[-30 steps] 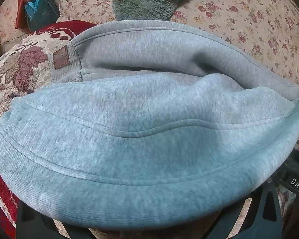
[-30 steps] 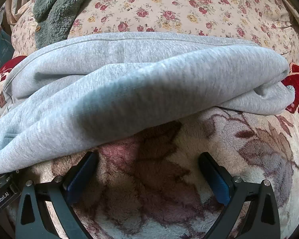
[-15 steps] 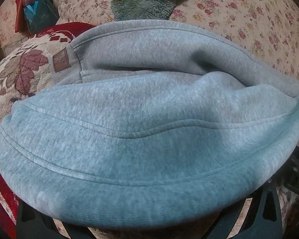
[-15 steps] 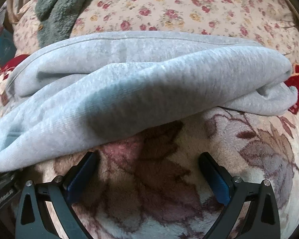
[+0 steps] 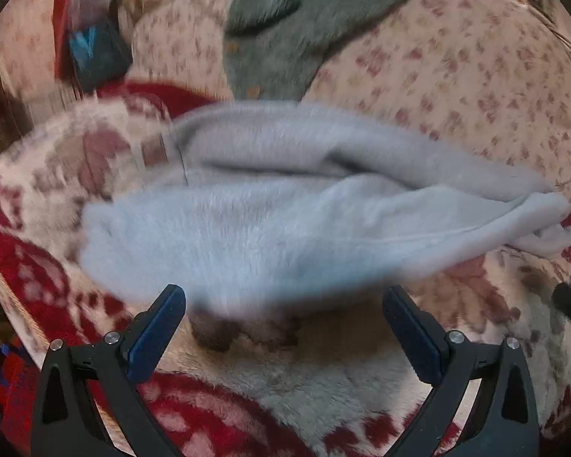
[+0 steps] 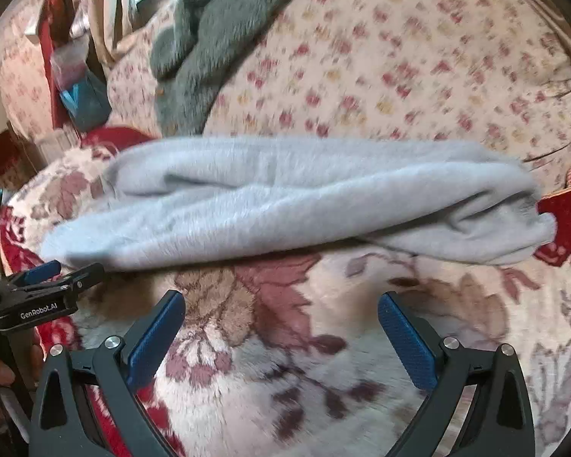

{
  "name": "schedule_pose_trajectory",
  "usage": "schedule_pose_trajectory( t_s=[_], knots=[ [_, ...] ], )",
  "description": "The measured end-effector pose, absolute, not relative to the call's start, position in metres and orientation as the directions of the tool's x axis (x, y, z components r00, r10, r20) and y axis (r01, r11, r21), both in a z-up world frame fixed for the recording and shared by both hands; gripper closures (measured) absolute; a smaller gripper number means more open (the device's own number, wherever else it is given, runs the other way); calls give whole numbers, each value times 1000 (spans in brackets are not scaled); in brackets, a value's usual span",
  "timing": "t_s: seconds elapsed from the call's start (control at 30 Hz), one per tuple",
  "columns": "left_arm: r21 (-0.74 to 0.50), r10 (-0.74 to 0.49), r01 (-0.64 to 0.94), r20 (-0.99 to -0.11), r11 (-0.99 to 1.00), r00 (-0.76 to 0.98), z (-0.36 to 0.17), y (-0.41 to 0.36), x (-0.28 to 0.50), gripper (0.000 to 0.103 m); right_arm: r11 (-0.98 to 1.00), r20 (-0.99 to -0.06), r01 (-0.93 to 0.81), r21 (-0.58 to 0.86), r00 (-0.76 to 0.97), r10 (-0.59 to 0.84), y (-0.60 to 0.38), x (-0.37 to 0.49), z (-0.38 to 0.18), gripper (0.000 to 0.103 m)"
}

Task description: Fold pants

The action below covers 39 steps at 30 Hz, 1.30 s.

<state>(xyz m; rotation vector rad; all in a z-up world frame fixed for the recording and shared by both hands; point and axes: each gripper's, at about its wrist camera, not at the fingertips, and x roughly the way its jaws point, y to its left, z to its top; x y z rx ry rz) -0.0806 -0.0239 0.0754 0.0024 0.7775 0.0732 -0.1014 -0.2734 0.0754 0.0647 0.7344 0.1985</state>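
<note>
Left gripper [image 5: 283, 306] has released and drawn back from the grey pants [image 5: 285, 213], its jaws now spread empty just short of the fold's near edge.

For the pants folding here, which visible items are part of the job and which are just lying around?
Part of the job:
- grey pants, lying folded on the floral blanket
- left tongs, open
- right tongs, open

Just lying about:
- green fleece garment on the floral quilt
- blue bag at the far left
</note>
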Motion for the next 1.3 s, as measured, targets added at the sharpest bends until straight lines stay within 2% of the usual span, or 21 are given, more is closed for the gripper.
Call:
schedule_pose_trajectory(
  t_s=[0.17, 0.47, 0.7, 1.3],
  knots=[
    [32, 47, -35, -648, 999, 760, 99, -51, -99, 0, 978, -657, -148, 150, 724, 210, -298, -112, 91, 1],
    [-40, -17, -11, -648, 999, 761, 108, -84, -119, 0, 974, -625, -182, 133, 748, 225, -316, -146, 108, 1],
    [-15, -2, -10, -637, 1000, 771, 113, -96, -127, 0, 971, -608, -178, 161, 756, 240, -323, -152, 114, 0],
    [-27, 15, -45, -665, 999, 747, 100, -86, -116, 0, 965, -660, -168, 199, 705, 259, -330, -139, 94, 0]
  ],
)
